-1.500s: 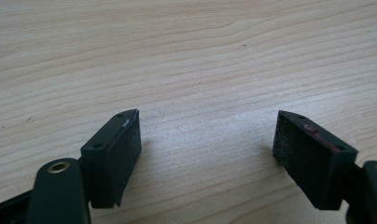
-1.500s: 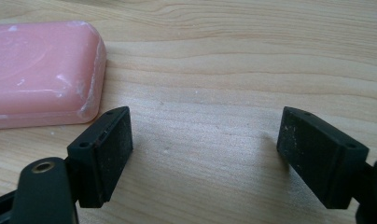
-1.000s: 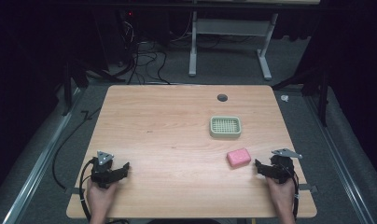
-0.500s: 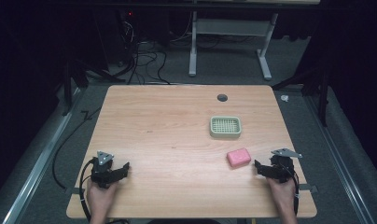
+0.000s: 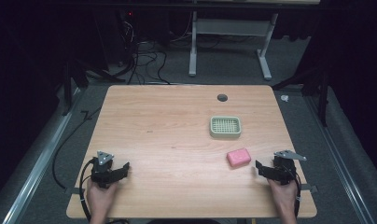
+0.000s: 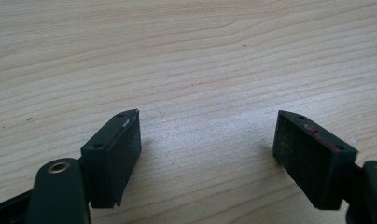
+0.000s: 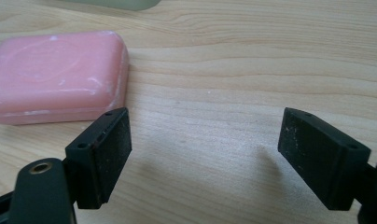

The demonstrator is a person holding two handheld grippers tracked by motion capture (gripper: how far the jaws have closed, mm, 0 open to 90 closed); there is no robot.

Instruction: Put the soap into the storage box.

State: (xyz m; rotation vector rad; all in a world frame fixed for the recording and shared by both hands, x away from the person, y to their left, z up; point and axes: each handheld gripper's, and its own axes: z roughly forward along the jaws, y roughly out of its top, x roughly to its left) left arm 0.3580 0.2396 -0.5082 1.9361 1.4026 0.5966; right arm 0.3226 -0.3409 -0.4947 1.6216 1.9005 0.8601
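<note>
Soap (image 5: 238, 157), pink, lies on the desk (image 5: 168, 121) near the right tool (image 5: 266, 170), its left end cut off close up. Green dish (image 5: 225, 127) sits beyond. Both tools, left tool (image 5: 119, 171) included, gape wide, holding nothing.

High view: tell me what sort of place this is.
Probably a lab or studio set up for recording handling tasks: a bare wooden table ringed by dark drapes, loose cables on grey carpet, and a hand-held tool at each side.

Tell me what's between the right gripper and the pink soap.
Nothing: the high view shows bare table between the right gripper and the pink soap.
</note>
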